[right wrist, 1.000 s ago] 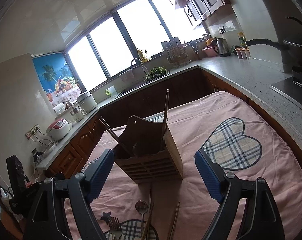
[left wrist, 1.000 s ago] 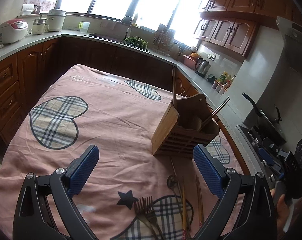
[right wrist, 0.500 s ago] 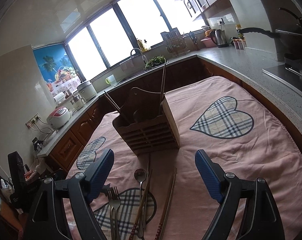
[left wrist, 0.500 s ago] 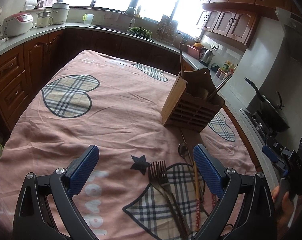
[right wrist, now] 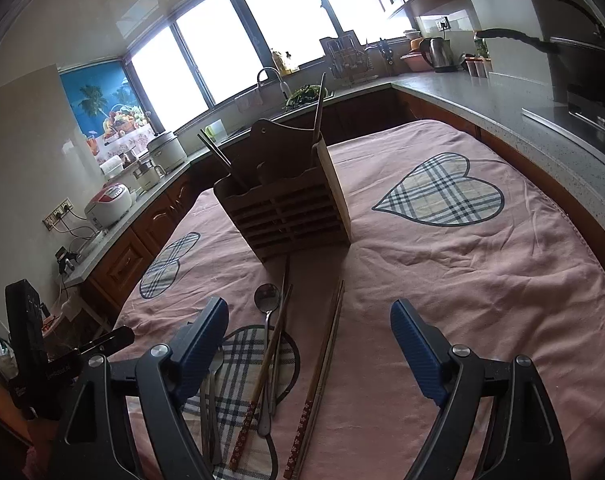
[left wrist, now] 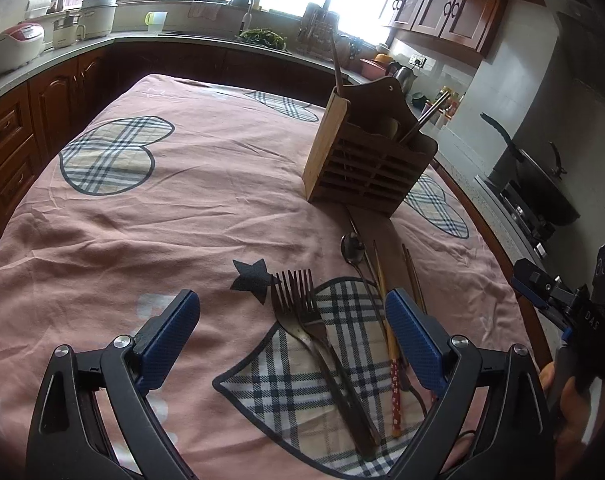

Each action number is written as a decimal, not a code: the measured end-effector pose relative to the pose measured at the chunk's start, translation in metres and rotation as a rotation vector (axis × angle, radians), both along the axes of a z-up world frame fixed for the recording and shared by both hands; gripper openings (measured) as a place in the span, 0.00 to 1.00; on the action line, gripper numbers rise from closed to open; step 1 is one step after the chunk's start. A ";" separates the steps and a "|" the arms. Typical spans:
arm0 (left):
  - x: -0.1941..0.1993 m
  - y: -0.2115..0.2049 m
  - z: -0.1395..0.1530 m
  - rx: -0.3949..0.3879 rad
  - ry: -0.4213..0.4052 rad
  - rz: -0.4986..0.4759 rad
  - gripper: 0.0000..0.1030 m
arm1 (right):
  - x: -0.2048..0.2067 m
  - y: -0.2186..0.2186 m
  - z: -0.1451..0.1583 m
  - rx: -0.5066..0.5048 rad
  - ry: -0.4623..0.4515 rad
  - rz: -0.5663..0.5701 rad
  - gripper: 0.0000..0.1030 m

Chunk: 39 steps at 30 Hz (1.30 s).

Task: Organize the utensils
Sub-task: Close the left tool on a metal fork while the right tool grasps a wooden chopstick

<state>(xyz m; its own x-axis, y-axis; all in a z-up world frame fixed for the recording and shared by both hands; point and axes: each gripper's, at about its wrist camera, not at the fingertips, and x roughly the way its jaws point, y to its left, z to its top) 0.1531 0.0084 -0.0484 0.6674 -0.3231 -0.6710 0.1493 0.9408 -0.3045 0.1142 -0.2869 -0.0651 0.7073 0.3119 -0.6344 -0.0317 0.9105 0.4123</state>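
Note:
A wooden slatted utensil holder (left wrist: 368, 160) (right wrist: 290, 212) stands upright on the pink cloth, with chopsticks sticking out of it. In front of it lie two dark forks (left wrist: 314, 340), a metal spoon (left wrist: 352, 246) (right wrist: 267, 300) and several chopsticks (left wrist: 390, 320) (right wrist: 322, 364). My left gripper (left wrist: 292, 328) hangs open just above the forks, nothing between its blue pads. My right gripper (right wrist: 308, 340) is open too, over the chopsticks, with the spoon near its left finger. The forks are mostly hidden behind that finger in the right wrist view.
The pink cloth (left wrist: 182, 200) with plaid hearts covers a table ringed by kitchen counters. A wok on a stove (left wrist: 542, 184) lies to the right, a rice cooker (right wrist: 108, 204) and pots to the left. A hand holding the other gripper shows at the edge (left wrist: 570, 392).
Both grippers have come down and tilted toward the table. The holder has slid up in both views, and the forks, spoon and chopsticks now lie between the fingers. Jaws stayed open.

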 end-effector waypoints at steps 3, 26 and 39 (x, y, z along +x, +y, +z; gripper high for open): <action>0.005 -0.010 -0.006 0.018 0.016 -0.033 0.85 | 0.005 0.000 -0.007 -0.005 0.025 0.003 0.82; 0.062 -0.019 -0.057 0.099 0.162 -0.098 0.21 | 0.044 0.003 -0.055 -0.010 0.178 0.037 0.49; 0.077 -0.022 -0.059 0.042 0.171 -0.164 0.11 | 0.083 0.020 -0.090 -0.053 0.283 0.068 0.18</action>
<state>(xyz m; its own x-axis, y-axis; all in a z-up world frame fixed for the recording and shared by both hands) 0.2298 -0.0132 -0.1073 0.4838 -0.3873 -0.7848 0.2506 0.9205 -0.2998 0.1973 -0.2665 -0.1548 0.4784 0.3135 -0.8202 0.0167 0.9307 0.3655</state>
